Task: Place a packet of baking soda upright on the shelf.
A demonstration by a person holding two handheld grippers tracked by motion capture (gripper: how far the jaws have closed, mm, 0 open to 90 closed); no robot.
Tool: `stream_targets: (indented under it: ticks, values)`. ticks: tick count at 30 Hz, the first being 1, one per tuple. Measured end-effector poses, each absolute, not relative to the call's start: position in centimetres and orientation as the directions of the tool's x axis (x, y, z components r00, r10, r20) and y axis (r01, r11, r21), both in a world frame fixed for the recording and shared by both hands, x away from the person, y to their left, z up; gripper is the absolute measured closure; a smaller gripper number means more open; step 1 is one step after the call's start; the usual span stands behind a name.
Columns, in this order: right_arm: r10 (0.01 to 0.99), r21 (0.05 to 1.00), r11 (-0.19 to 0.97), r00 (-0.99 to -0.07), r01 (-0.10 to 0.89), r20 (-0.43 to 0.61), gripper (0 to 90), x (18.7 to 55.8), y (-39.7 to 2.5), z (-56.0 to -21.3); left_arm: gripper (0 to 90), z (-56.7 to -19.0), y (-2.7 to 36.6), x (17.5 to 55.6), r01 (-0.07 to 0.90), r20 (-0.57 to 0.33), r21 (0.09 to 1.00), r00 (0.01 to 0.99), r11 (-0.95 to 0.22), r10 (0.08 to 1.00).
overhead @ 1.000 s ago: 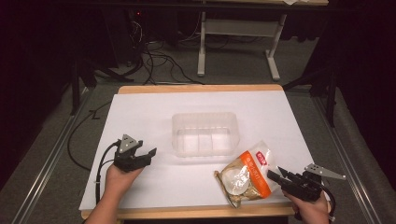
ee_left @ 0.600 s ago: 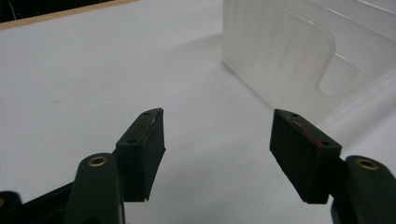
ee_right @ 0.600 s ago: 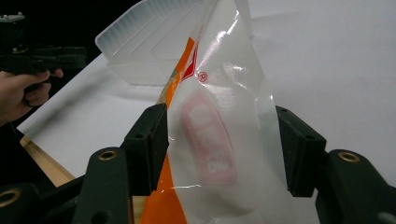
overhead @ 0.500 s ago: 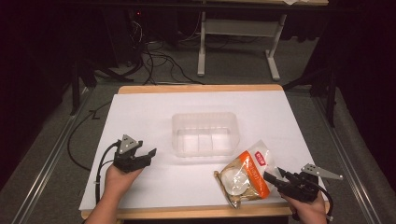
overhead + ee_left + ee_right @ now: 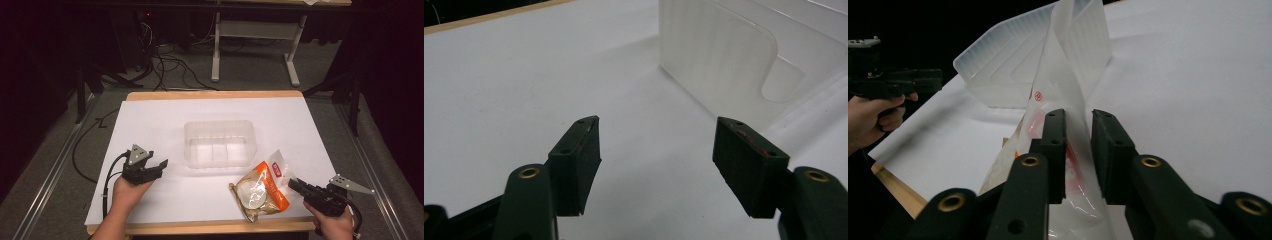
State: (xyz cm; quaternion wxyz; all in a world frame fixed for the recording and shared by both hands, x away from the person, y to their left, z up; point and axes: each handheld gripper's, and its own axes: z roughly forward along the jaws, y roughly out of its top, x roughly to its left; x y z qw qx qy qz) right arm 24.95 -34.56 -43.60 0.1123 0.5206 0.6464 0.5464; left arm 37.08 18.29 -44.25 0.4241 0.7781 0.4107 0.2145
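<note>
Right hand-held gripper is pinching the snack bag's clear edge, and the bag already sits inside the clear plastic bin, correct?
Not quite. The right hand-held gripper does pinch the snack bag, but the high view shows the bag on the table beside the clear plastic bin, not inside it.

1. Small red registered-trademark sign, ®, printed on the clear upper part of the snack bag (image 5: 1068, 75), seen in the right gripper view.
2. Red label on the same bag (image 5: 276, 169) in the high view, lettering too small to read.

Snack bag (image 5: 262, 188) (orange, clear) beside tub (image 5: 219, 143).
</note>
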Motion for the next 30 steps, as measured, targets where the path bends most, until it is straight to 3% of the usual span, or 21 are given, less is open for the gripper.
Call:
stream_targets:
  ticks: [3, 11, 30]
  values:
    - [0.795, 0.829, -0.142, -0.436, 0.541, 0.421, 89.9, 24.9, -34.7, -43.3, 36.1, -44.2, 18.4, 37.1, 0.458, -0.018, 0.837, 0.570, -0.299, 0.822]
    - [0.824, 0.859, -0.094, -0.445, 0.503, 0.351, 90.0, 24.5, -34.2, -42.2, 36.2, -44.2, 18.4, 37.1, 0.458, -0.017, 0.837, 0.569, -0.299, 0.822]
    - [0.869, 0.915, -0.098, -0.415, 0.392, 0.271, 90.0, 23.7, -34.7, -39.6, 36.5, -43.8, 18.8, 37.1, 0.456, -0.027, 0.849, 0.542, -0.267, 0.840]
